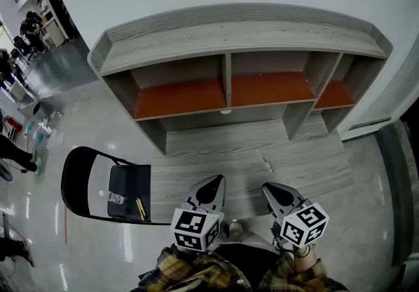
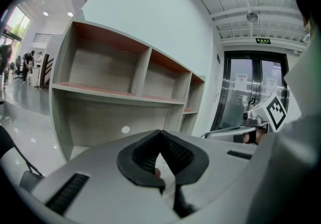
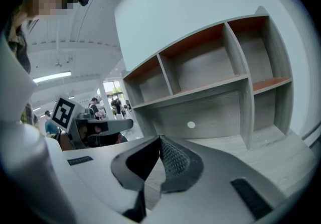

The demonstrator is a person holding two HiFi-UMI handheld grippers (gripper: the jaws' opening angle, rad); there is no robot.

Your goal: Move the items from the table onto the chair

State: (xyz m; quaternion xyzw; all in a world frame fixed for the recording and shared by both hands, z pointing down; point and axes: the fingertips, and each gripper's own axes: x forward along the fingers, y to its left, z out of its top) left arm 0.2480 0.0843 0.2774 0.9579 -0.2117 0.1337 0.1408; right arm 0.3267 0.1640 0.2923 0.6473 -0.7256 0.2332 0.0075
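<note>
A black folding chair (image 1: 77, 178) stands left of the grey wooden table (image 1: 216, 153). A small clear bottle (image 1: 116, 198) and a thin yellow item (image 1: 140, 208) lie on its seat. The tabletop shows no loose items. My left gripper (image 1: 213, 183) hovers over the table's front edge, shut with nothing between its jaws; in its own view the left gripper (image 2: 160, 135) points at the shelves. The right gripper (image 1: 269, 189) is beside it, also shut and empty, and in its own view the right gripper (image 3: 160, 139) faces the same shelves.
A shelf unit (image 1: 229, 81) with three orange-floored compartments rises at the table's back against a white wall. Glossy floor surrounds the chair. People (image 1: 29, 25) stand far off at the upper left. Glass doors (image 2: 251, 92) are to the right.
</note>
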